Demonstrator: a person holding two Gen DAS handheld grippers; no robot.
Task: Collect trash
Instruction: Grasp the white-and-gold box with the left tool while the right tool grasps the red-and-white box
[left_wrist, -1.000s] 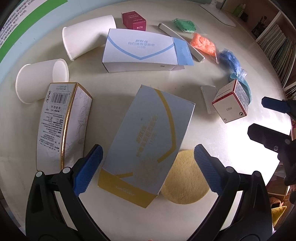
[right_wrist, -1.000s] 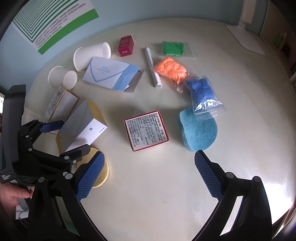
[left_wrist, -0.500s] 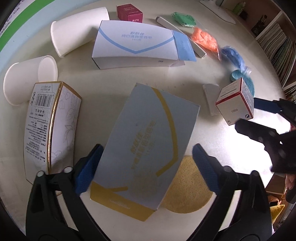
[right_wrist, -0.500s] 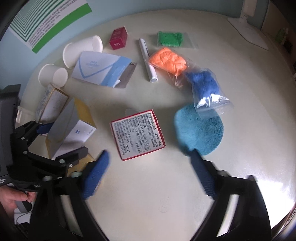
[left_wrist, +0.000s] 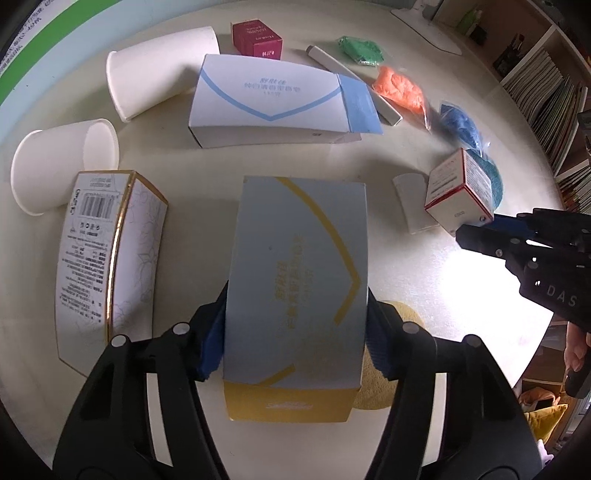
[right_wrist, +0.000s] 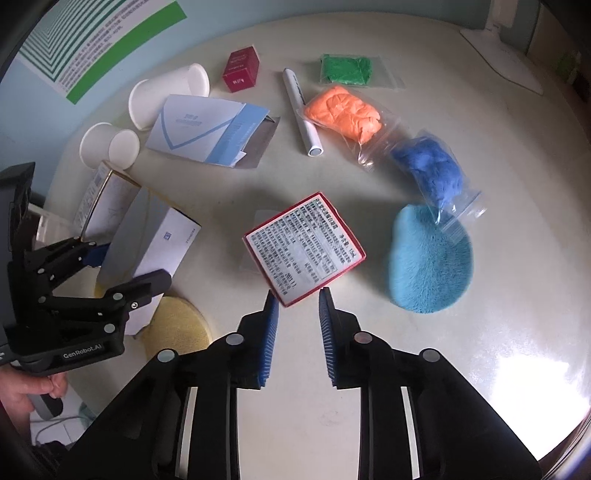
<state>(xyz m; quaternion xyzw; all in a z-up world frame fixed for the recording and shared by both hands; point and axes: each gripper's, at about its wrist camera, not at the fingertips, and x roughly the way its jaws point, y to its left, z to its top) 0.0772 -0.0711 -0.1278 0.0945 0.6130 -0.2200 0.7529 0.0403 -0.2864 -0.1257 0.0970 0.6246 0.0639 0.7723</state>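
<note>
My left gripper (left_wrist: 295, 332) is shut on a grey-blue box with yellow trim (left_wrist: 299, 280), pads pressed on both long sides; it also shows in the right wrist view (right_wrist: 147, 240). My right gripper (right_wrist: 295, 306) has its pads closed on the near corner of a small red-edged white box (right_wrist: 304, 247), which looks tilted up off the table; the same box shows in the left wrist view (left_wrist: 460, 192).
On the round cream table (right_wrist: 443, 350) lie two white paper cups (left_wrist: 162, 92), a white-and-gold box (left_wrist: 107, 251), a blue-white carton (left_wrist: 273, 99), a maroon box (left_wrist: 256, 38), a white tube (right_wrist: 301, 110), bags of green, orange (right_wrist: 343, 112) and blue clay, a blue sponge (right_wrist: 430, 262), a yellow sponge (right_wrist: 177, 328).
Both grippers closed: the left onto the grey-blue box, the right moved in onto the red-edged box's corner and narrowed around it.
</note>
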